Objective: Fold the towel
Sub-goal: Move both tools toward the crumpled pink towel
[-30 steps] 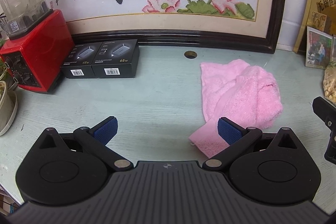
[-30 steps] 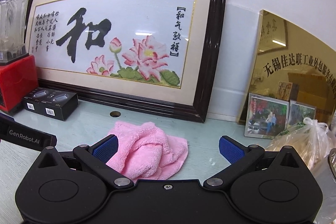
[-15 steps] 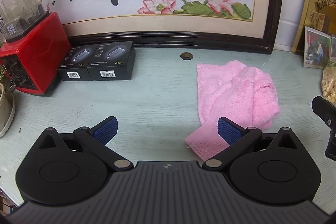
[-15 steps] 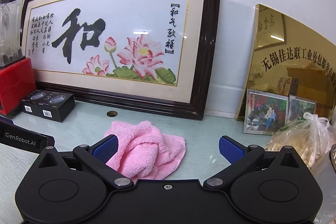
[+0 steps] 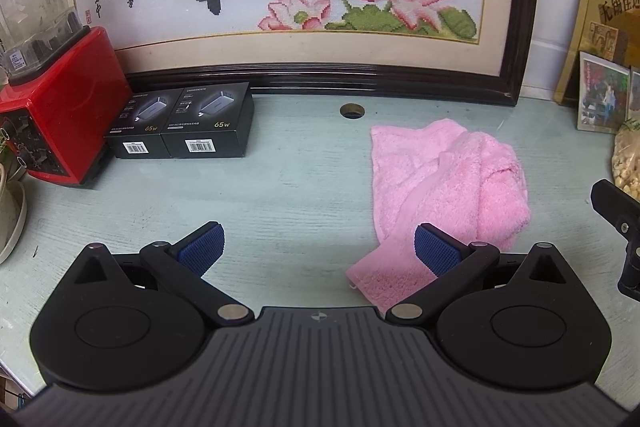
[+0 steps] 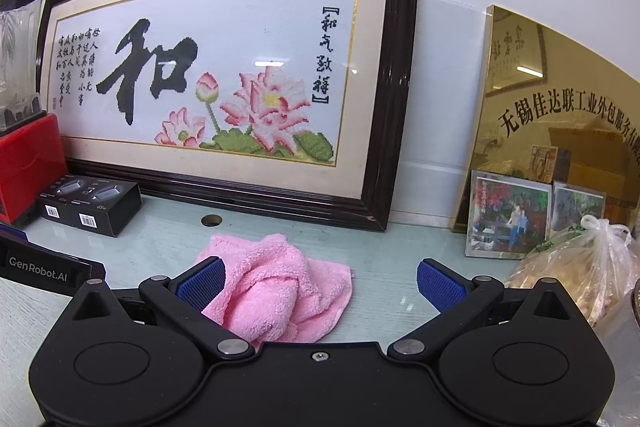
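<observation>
Left gripper [image 5: 318,247] jaws spread wide, nothing between the pads, hovering over the pale green tabletop [image 5: 280,195]. Right gripper [image 6: 320,281] jaws also spread, empty. Pink towel [image 5: 440,187] lay crumpled and unfolded on the tabletop at about 1 o'clock in the left wrist view, its near corner just beside the right-hand blue pad; contact not discernible. In the right wrist view the towel [image 6: 280,287] sat at 11 o'clock, bunched up behind the left-hand pad. Two black boxes [image 5: 180,123] side by side at 10 o'clock, red blender [image 5: 52,115] just left of them. Cable hole [image 5: 352,110] at 12 o'clock beyond the towel. Framed lotus embroidery [image 6: 224,95] leaned on the wall at the back; plastic bag [image 6: 580,267] at 3 o'clock.
</observation>
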